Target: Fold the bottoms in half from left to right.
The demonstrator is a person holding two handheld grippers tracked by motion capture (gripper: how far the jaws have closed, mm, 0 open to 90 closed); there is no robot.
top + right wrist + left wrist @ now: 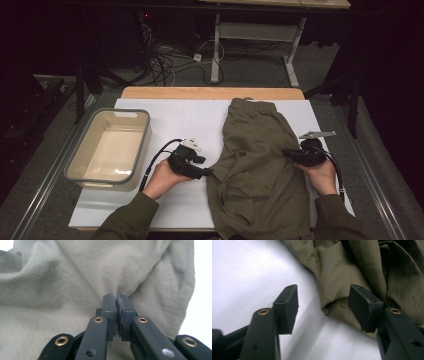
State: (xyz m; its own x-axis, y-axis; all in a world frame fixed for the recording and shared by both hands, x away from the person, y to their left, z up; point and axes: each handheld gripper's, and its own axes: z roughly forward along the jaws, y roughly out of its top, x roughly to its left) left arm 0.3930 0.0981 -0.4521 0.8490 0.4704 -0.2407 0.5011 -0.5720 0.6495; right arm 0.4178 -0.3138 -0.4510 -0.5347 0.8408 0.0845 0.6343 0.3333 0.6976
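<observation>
My right gripper (116, 298) is pinched on a fold of the olive garment (255, 160) spread over the white table (175, 117) – grip taken. My left gripper (323, 305) stands spread, 1 jaw over the hem. Next, I judge: close it on that edge – then fold.

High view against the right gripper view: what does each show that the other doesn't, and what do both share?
High view alone: the grey bin left of the cloth, the left tongs at the olive garment's left edge, both forearms, the floor cables.

Right gripper view alone: the right tongs close up, jaws pressed together with a pinch of fabric puckering at their tips.

Both: the olive garment and the white table cover.
</observation>
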